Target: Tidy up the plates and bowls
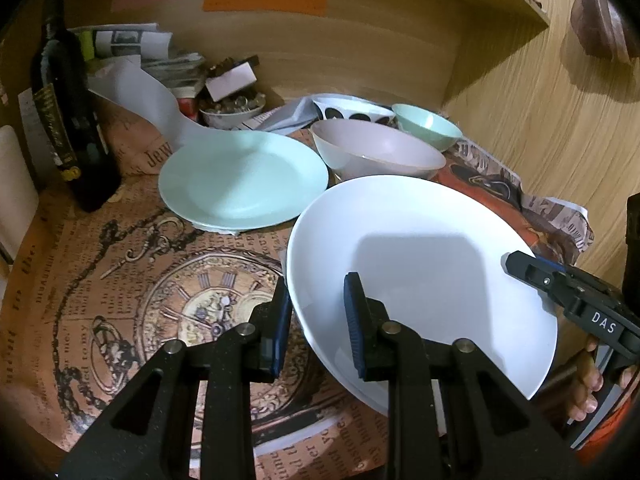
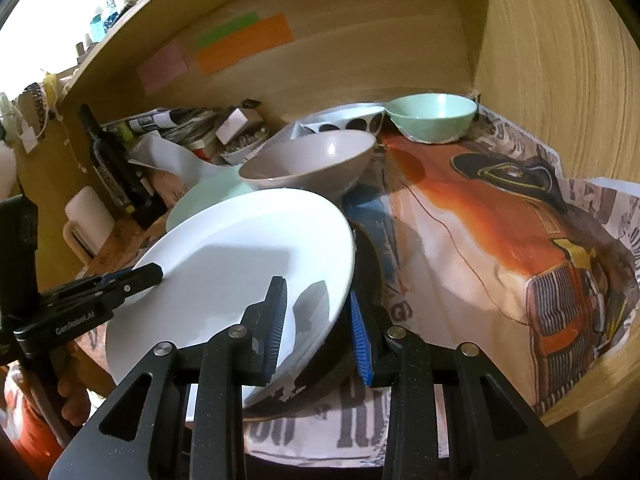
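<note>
A white plate is held tilted above the papered shelf by both grippers. My left gripper straddles its left rim, one finger over and one under. My right gripper straddles its right rim the same way. The right gripper also shows in the left wrist view, and the left gripper in the right wrist view. Behind lie a mint plate, a grey-pink bowl, a mint bowl and a dotted bowl.
A dark bottle stands at the left. Papers, a small box and a dish of small items sit at the back. Wooden walls close the back and right. A white mug stands at far left.
</note>
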Motion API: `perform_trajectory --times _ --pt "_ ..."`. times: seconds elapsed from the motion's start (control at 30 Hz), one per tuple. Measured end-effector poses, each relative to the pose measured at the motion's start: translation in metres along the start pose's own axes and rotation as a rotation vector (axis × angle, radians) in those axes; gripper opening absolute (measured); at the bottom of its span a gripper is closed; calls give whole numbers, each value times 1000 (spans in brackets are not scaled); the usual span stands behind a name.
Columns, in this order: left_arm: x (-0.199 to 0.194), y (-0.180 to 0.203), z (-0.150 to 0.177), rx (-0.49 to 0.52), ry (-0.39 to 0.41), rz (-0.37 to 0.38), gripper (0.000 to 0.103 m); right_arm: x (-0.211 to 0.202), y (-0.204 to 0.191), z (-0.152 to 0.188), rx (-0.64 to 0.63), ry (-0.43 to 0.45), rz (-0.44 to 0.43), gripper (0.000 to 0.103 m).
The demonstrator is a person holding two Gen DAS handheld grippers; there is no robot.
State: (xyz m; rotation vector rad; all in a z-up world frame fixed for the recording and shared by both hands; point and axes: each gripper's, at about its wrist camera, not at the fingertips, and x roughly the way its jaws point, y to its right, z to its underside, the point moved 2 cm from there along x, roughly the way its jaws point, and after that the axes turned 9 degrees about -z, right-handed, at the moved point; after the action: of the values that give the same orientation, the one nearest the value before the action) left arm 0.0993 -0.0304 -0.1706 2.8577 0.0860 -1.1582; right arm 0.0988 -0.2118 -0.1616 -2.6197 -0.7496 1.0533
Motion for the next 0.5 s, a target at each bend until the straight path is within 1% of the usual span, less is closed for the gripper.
perform_trajectory --times 0.27,0.5 --pt "14 6 2 11 -30 5 26 6 10 4 18 -25 17 28" --pt "16 9 1 28 -24 -4 26 10 11 3 23 -33 24 28"
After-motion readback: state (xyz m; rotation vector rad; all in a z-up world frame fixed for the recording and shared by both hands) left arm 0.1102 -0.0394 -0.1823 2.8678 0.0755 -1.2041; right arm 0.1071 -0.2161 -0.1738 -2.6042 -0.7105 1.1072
